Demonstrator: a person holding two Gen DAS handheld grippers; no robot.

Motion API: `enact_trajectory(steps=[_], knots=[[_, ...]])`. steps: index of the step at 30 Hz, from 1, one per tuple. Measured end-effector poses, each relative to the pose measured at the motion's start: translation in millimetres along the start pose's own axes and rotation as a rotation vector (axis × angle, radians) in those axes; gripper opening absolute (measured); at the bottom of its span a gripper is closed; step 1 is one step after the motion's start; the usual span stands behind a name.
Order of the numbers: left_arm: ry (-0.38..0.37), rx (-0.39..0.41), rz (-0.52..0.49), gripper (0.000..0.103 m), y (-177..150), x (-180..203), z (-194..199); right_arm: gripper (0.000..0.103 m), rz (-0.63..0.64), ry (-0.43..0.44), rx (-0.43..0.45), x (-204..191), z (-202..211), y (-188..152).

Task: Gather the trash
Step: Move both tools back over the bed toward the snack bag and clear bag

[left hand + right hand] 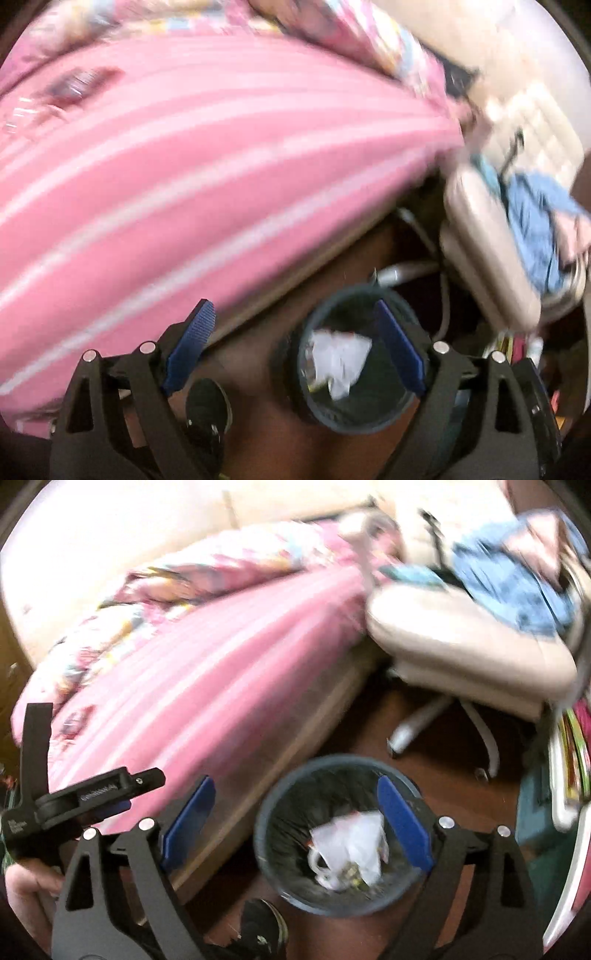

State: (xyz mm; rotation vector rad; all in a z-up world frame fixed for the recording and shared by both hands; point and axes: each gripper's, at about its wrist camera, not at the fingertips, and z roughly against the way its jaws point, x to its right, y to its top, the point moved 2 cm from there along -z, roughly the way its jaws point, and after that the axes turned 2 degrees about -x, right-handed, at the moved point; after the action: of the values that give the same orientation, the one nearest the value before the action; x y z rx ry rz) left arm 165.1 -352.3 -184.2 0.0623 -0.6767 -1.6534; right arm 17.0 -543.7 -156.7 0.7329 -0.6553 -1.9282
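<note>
A round dark trash bin (321, 417) stands on the brown floor beside the bed, with crumpled white trash (338, 358) inside; it also shows in the right wrist view (269, 853), with the white trash (351, 845) in it. My left gripper (295, 343) is open and empty, held above the bin and the bed's edge. My right gripper (297, 823) is open and empty above the bin. The left gripper's body (74, 797) shows at the left of the right wrist view. Both views are blurred.
A bed with a pink striped sheet (184, 184) and a patterned quilt (184, 579) fills the left. A cream office chair (461, 653) with blue clothes (509, 583) stands at right. A dark shoe (262, 926) lies on the floor by the bin.
</note>
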Motion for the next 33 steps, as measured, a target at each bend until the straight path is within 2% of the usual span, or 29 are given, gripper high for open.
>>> enact_trajectory(steps=[7, 11, 15, 18, 25, 30, 33], knots=[[-0.048, 0.193, 0.135, 0.088, 46.1, -58.4, 95.2, 0.093, 0.138, 0.144, 0.112, -98.5, 33.7, 47.0], [-0.050, 0.254, 0.215, 0.088, 63.9, -108.5, 130.6, 0.094, 0.219, 0.243, 0.147, -159.0, 42.5, 67.2], [0.010, 0.286, 0.254, 0.088, 73.1, -165.4, 152.3, 0.095, 0.361, 0.309, 0.138, -233.0, 32.7, 77.2], [0.067, 0.285, 0.286, 0.088, 73.9, -208.5, 155.8, 0.097, 0.435, 0.347, 0.119, -280.2, 18.0, 74.1], [0.158, 0.250, 0.337, 0.088, 75.3, -290.4, 149.2, 0.097, 0.470, 0.411, 0.034, -352.6, -26.6, 49.6], [0.198, 0.246, 0.321, 0.088, 82.6, -318.7, 142.1, 0.097, 0.526, 0.407, 0.011, -382.1, -56.6, 28.3], [0.211, 0.240, 0.316, 0.088, 89.9, -330.3, 134.9, 0.097, 0.529, 0.408, 0.000, -389.7, -72.1, 27.7]])
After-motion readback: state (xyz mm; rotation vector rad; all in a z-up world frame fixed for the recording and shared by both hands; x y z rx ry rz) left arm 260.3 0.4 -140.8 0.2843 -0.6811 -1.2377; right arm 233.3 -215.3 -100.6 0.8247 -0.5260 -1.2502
